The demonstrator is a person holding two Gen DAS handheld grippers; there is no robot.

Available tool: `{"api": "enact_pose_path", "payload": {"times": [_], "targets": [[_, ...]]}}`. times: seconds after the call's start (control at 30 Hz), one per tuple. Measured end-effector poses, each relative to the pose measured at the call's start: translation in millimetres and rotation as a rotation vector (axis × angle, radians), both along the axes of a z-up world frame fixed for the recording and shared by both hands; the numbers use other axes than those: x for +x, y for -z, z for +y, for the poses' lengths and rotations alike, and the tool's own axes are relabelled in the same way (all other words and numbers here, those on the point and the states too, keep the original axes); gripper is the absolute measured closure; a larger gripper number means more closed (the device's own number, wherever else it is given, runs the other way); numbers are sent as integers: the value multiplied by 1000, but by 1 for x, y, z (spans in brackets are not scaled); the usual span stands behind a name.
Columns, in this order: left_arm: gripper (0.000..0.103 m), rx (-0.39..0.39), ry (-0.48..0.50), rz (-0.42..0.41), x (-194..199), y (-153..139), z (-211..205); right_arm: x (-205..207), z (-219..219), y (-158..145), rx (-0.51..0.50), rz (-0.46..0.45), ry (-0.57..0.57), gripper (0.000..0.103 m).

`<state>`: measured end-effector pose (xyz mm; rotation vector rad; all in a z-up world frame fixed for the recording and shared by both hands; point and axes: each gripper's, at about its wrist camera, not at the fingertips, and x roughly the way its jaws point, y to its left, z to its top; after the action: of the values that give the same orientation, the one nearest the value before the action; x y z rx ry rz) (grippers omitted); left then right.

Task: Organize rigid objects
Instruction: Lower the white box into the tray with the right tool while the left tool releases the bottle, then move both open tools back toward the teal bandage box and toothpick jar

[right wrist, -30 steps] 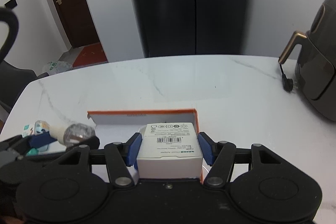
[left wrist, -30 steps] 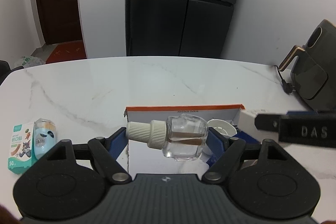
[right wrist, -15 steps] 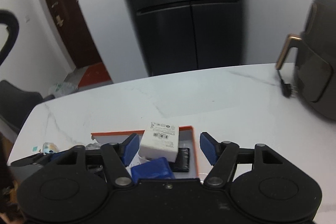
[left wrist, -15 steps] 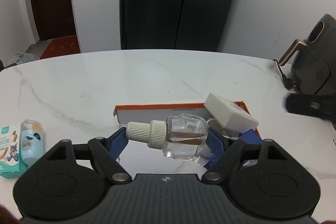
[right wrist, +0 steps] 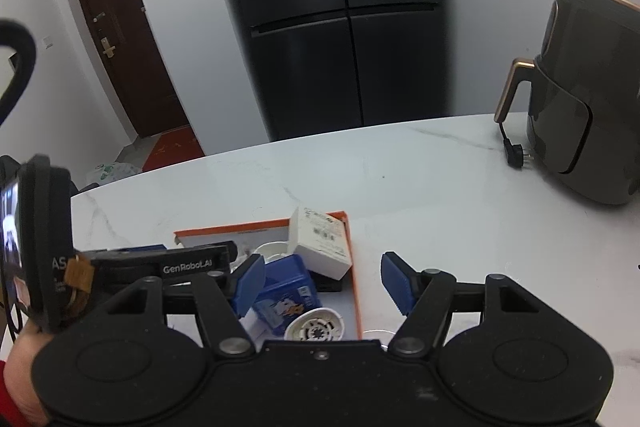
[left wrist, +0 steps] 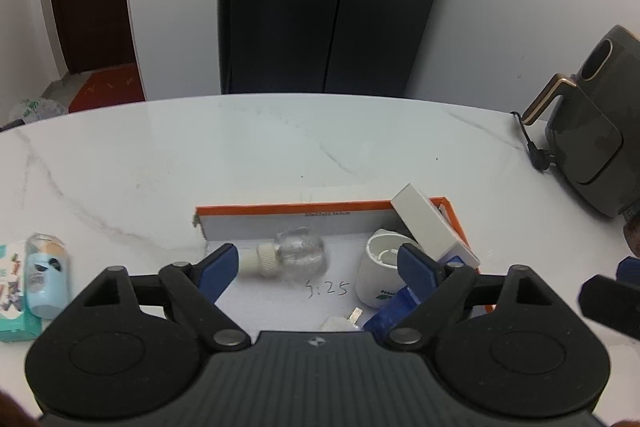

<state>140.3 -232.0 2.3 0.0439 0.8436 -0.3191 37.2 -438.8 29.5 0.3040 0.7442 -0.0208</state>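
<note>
A clear glass bottle [left wrist: 296, 257] with a cream cap lies on its side in the orange-rimmed box [left wrist: 280, 211]. My left gripper [left wrist: 318, 261] hovers over it with its jaws opening, and neither pad touches the bottle. At the box's right end a white carton [left wrist: 428, 227] leans on the wall, beside a white round piece [left wrist: 380, 275] and a blue box [left wrist: 388, 315]. In the right wrist view my right gripper [right wrist: 322, 277] stands open and empty just right of the box rim [right wrist: 354, 267]. The white carton [right wrist: 322, 239] and blue box [right wrist: 286, 295] lie beyond its left finger.
A small blue bottle [left wrist: 44, 279] and a printed packet [left wrist: 12, 303] lie on the marble table left of the box. A dark air fryer [right wrist: 580, 115] with its loose plug [right wrist: 516, 151] stands at the far right. The left gripper's body [right wrist: 160, 263] and a hand [right wrist: 20, 359] fill the right view's left side.
The left jaws parted and the glass bottle dropped from them into the box. The right gripper let go of the white carton, which now leans in the box, and moved right.
</note>
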Motion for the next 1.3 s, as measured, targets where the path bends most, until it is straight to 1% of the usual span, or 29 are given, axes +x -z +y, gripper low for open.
{"api": "enact_pose_path", "payload": {"times": [0.13,0.23,0.5,0.8,1.1,1.3], "targets": [[9,6,-28,-3,-12,-9,14,-6,14,-3,1,-3,-18,25],[7,23,-66,-7,-24,-14,30,-10,27,-5,5,-4,-33,24],[7,25,-201,17,-50,-19,95,-17,80,-6,5,7,-127,23],[7,37,-317,9,-69,-30,168,-17,146,-8,7,12,-227,22],[7,39,-370,-9,-83,-42,215,-9,204,-8,0,20,-298,22],[7,41,-388,-7,-81,-41,241,-3,235,-7,1,24,-331,22]]}}
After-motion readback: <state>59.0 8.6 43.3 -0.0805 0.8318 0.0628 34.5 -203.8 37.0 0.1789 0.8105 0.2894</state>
